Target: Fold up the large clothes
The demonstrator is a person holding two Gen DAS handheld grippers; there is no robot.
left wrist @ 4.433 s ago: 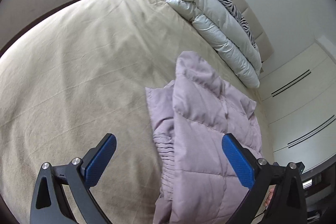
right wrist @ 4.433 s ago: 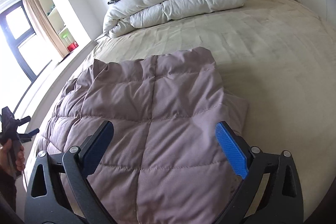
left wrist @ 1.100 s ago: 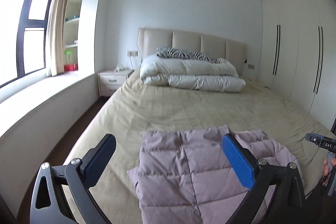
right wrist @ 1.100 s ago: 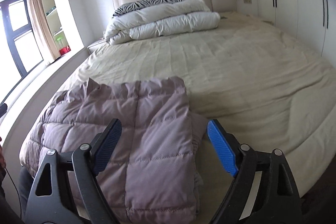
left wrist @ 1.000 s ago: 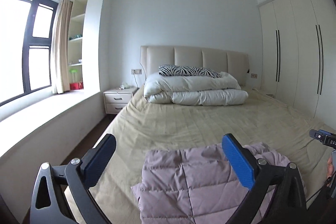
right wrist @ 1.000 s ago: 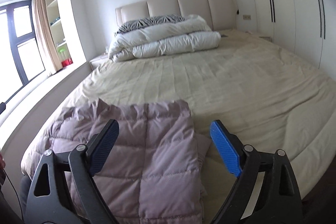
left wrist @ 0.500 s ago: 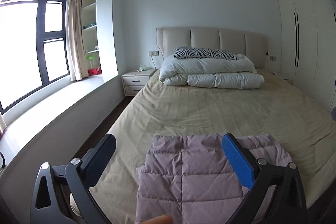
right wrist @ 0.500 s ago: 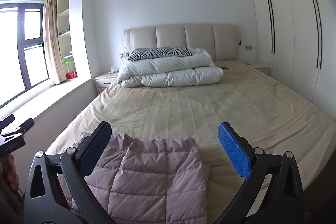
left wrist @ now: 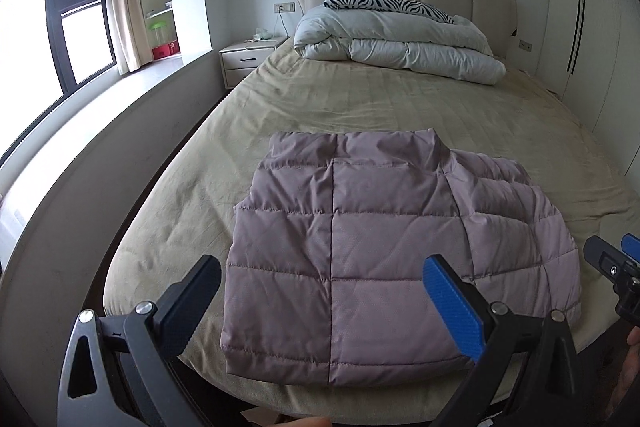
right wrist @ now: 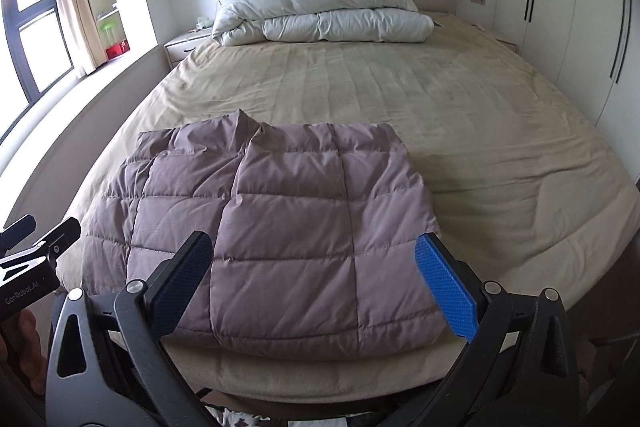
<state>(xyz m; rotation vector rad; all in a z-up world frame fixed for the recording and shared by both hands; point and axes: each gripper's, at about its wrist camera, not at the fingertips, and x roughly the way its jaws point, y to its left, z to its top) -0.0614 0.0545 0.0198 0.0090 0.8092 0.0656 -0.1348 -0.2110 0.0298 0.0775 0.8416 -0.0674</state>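
Left gripper (left wrist: 322,301) hangs wide open and empty, off the foot of the bed (left wrist: 360,99), over the near-left part of the folded puffer jacket (left wrist: 360,251), which lies at the foot edge. Right gripper (right wrist: 316,281), fingers spread just as wide and holding nothing, sits over the jacket's near-right part. The risk, I'd say: this puffy, slippery bundle could spring open or slide off that edge if nudged.

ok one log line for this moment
left gripper open | right gripper open | puffer jacket folded on bed
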